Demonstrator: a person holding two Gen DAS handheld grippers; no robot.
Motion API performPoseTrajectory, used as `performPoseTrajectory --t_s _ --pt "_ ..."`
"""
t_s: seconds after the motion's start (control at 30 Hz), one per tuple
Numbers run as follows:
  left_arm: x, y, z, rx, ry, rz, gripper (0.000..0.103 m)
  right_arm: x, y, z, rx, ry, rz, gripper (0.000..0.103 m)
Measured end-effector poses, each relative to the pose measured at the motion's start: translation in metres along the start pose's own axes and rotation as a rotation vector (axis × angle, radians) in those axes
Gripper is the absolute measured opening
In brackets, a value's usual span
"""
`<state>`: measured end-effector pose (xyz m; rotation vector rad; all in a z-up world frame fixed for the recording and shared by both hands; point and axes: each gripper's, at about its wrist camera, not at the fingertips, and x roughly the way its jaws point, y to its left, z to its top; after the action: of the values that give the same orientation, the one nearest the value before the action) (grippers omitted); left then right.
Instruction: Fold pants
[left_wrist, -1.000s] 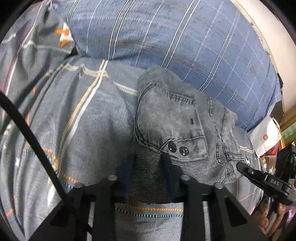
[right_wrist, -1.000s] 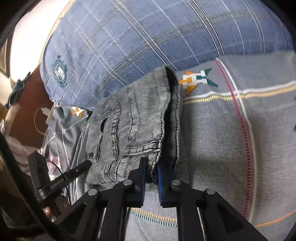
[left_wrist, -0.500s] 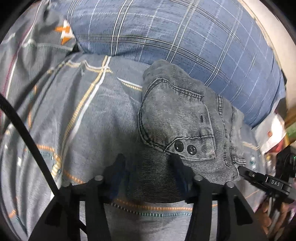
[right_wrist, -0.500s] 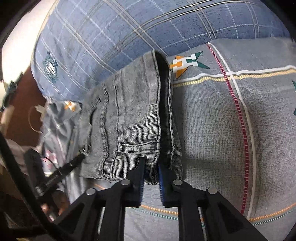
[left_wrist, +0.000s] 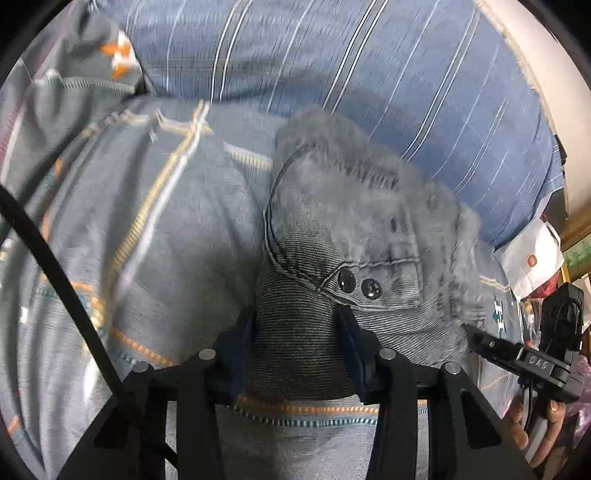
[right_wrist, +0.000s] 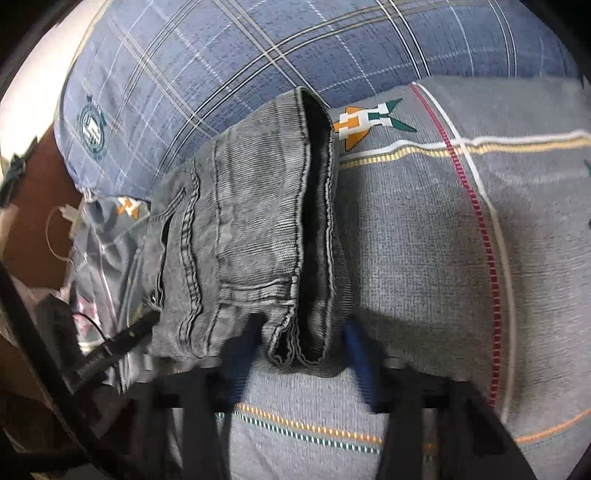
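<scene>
Grey pants (right_wrist: 251, 229) — near edge between opening right tongs (right_wrist: 299, 354).

The left tool (left_wrist: 297, 347) points steeply downward, its two black arms reaching forward from the bottom of its own view. Its blue-padded jaws are closing, with a fold of grey fabric between them.

The right tool (right_wrist: 299, 354) also points steeply downward. Its jaws are opening, blurred with motion, and its blue pads stand clear of the cloth edge between them.

In the left wrist view, the right tool appears at the far right edge, gripped by the person's hand (left_wrist: 535, 424), whose fingers wrap around its handle.
</scene>
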<state>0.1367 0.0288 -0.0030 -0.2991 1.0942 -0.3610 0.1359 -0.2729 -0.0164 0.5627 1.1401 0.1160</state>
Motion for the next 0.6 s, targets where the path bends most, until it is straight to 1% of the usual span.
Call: performPoseTrajectory --t_s 0.03,0.07,0.13,0.17,0.2,0.27,0.3,0.37,0.4,0.43,0.47,0.5,0.6 --pt "-0.006 -0.006 -0.002 0.035 -0.027 0.013 0.042 -0.004 0.004 -0.001 -0.014 -0.008 0.002 0.030" --pt "-0.007 -0.009 -0.003 0.057 -0.034 0.031 0.041 -0.008 0.007 0.000 -0.029 -0.016 0.001 0.028" --pt "-0.001 -0.009 -0.005 0.065 -0.017 0.056 0.042 -0.011 0.011 0.000 -0.044 -0.026 -0.006 0.028" --pt "0.005 -0.010 -0.006 0.069 -0.001 0.075 0.044 -0.008 0.010 -0.001 -0.042 -0.020 -0.013 0.028" --pt "0.008 -0.011 -0.007 0.078 -0.001 0.087 0.048 -0.002 0.010 -0.002 -0.044 -0.005 -0.029 0.028" --pt "0.008 -0.015 -0.007 0.103 -0.021 0.104 0.049 0.004 0.008 -0.002 -0.040 0.005 -0.041 0.029" --pt "0.007 -0.017 -0.007 0.112 -0.028 0.115 0.053 0.003 0.007 -0.001 -0.034 0.005 -0.035 0.032" --pt "0.004 -0.017 -0.008 0.117 -0.040 0.139 0.059 0.001 0.009 0.000 -0.033 0.004 -0.037 0.035" --pt "0.003 -0.018 -0.008 0.117 -0.044 0.150 0.063 0.002 0.008 -0.001 -0.025 0.004 -0.045 0.043" --pt "0.002 -0.020 -0.009 0.117 -0.046 0.160 0.064 0.001 0.002 -0.001 -0.016 0.010 -0.052 0.045" --pt "0.002 -0.020 -0.009 0.118 -0.044 0.171 0.068 0.003 0.000 -0.002 -0.009 0.018 -0.051 0.048" --pt "0.003 -0.020 -0.009 0.116 -0.045 0.181 0.072 0.005 -0.003 -0.001 0.002 0.026 -0.045 0.053" --pt "0.007 -0.012 -0.006 0.101 -0.040 0.175 0.075 0.006 -0.009 0.001 0.030 0.031 -0.025 0.054"
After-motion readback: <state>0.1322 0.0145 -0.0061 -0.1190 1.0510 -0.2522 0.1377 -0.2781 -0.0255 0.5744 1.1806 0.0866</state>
